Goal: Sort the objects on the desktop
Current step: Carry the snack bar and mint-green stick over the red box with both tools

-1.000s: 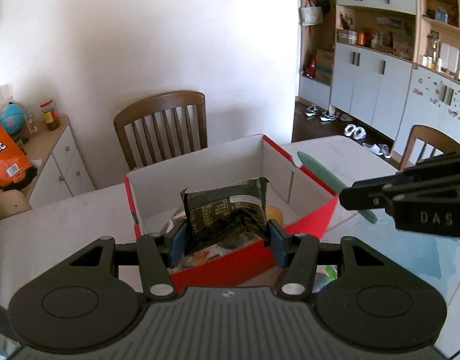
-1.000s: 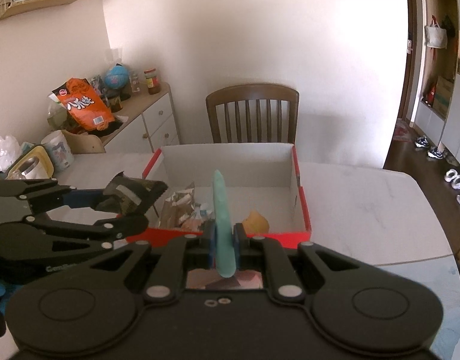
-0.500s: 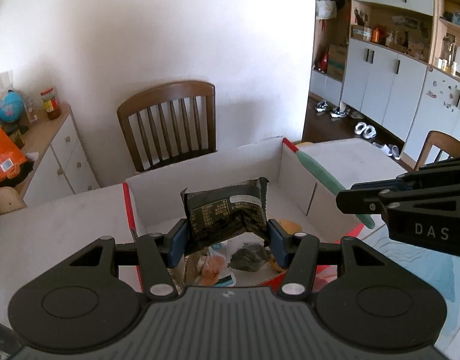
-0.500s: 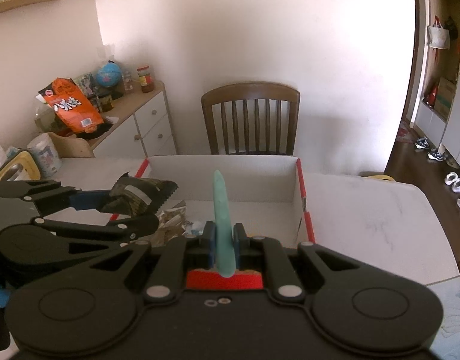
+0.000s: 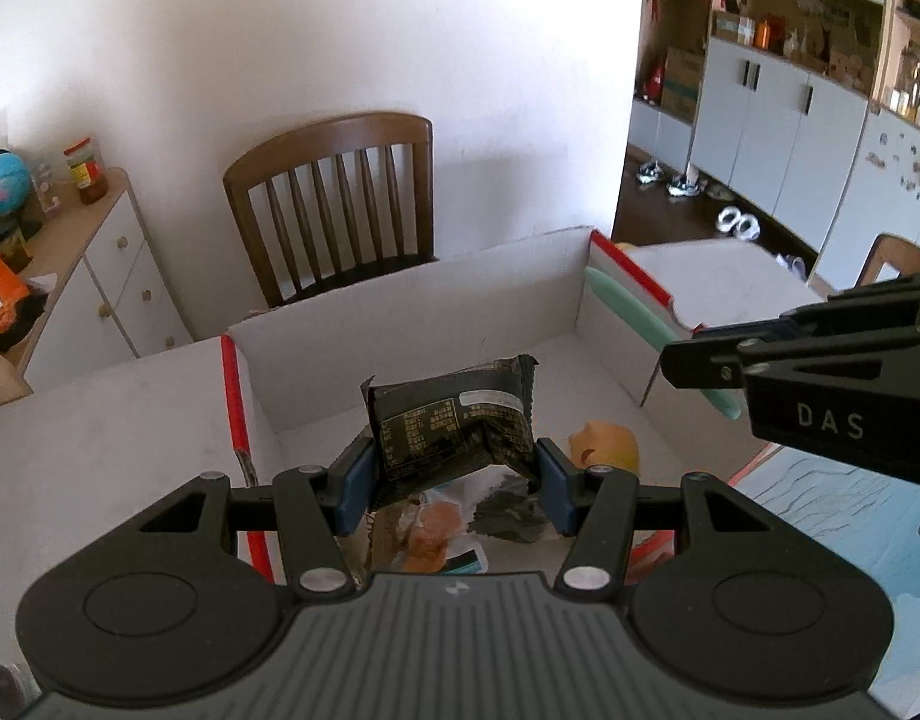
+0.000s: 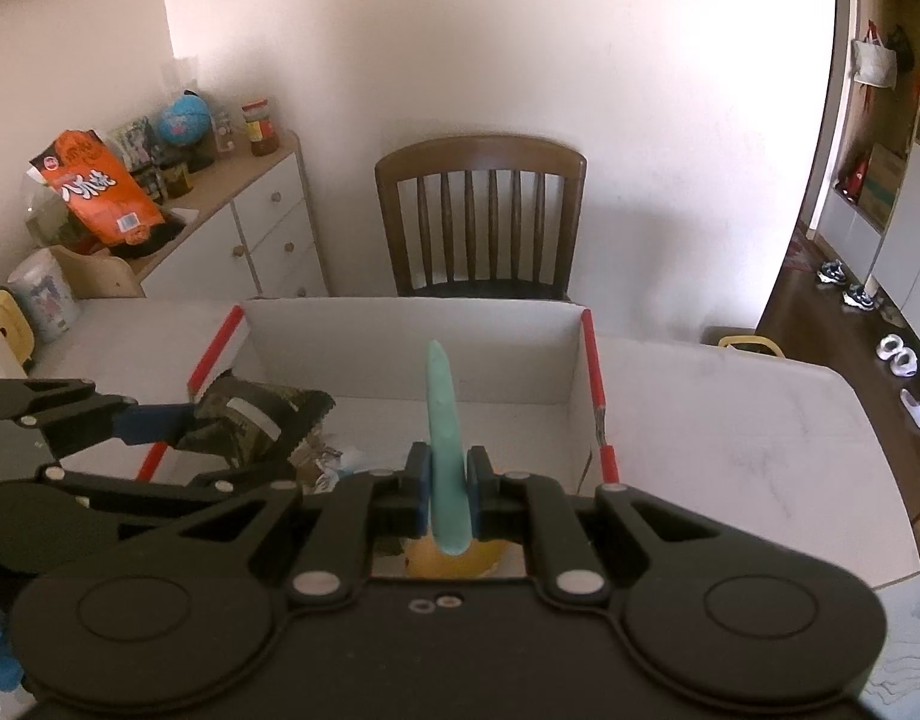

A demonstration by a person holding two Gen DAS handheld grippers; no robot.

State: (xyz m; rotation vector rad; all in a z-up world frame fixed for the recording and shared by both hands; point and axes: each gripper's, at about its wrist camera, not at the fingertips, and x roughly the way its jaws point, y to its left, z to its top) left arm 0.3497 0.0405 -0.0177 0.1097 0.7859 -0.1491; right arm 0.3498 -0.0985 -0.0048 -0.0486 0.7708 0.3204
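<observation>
Left wrist view: left claw [image 5: 454, 471] is clamped on a dark packet [image 5: 451, 429], held crosswise between the blue pads [image 5: 353, 480], above the box [image 5: 400, 312].
Right wrist view: right claw [image 6: 448, 480] is pinched tight on a teal strip [image 6: 443, 420]; its long axis runs straight ahead along the fingers, tip toward the far wall of the box.
Key relation: both loads hang over the open box, the packet over the left half, the strip nearer the right wall; the drop is straight down for each.
Box contents: wrappers [image 5: 442, 534] lie under the packet; an orange piece [image 5: 604, 441] sits right of them, below the right claw.
Edges: red rims [image 6: 595, 384] flank both sides; the strip sits just beside the right one in the left wrist view.
Open room: bare white floor toward the far wall looks widest.
Surface: pale top [image 6: 730, 420] around the box; a chair [image 6: 481, 216] stands behind.
Judgement: either claw could let go now; the packet seems simpler.
</observation>
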